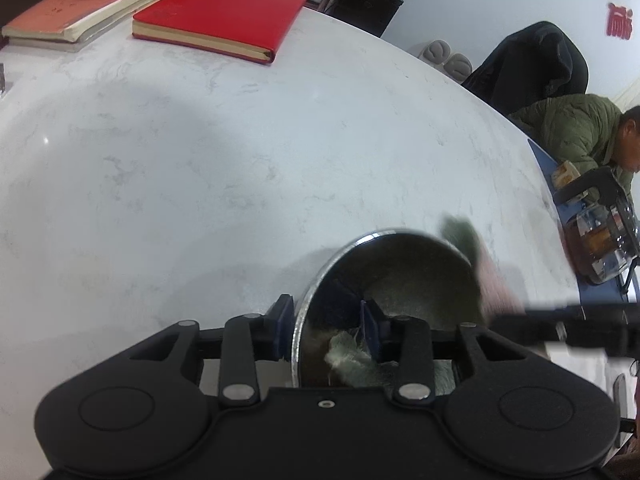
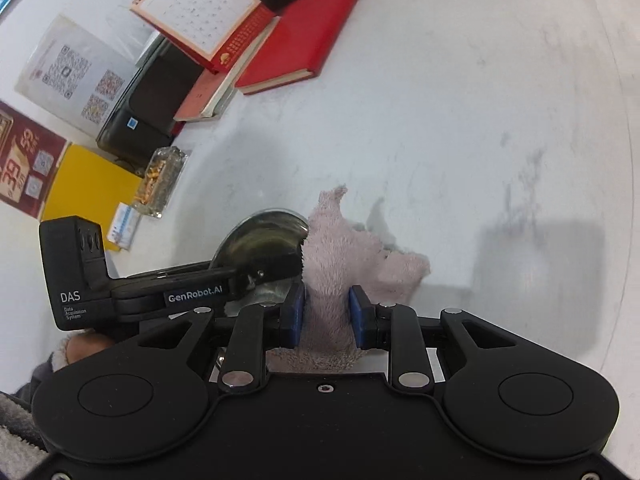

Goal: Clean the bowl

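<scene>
Wiping step: left gripper point(image 1: 328, 330) clamps the rim of the shiny steel bowl point(image 1: 384, 256), low centre of frame on the white marble counter point(image 1: 200, 160); right gripper point(image 2: 326, 314) pinches the pinkish fleecy cloth point(image 2: 340, 248) beside the rim; next, swab inside.

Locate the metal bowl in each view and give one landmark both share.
Left wrist view: the metal bowl sits low at centre, its rim between the left gripper fingers.
Right wrist view: bowl left of centre, beside the cloth.
Shared landmark: the red notebook on the table.
</scene>
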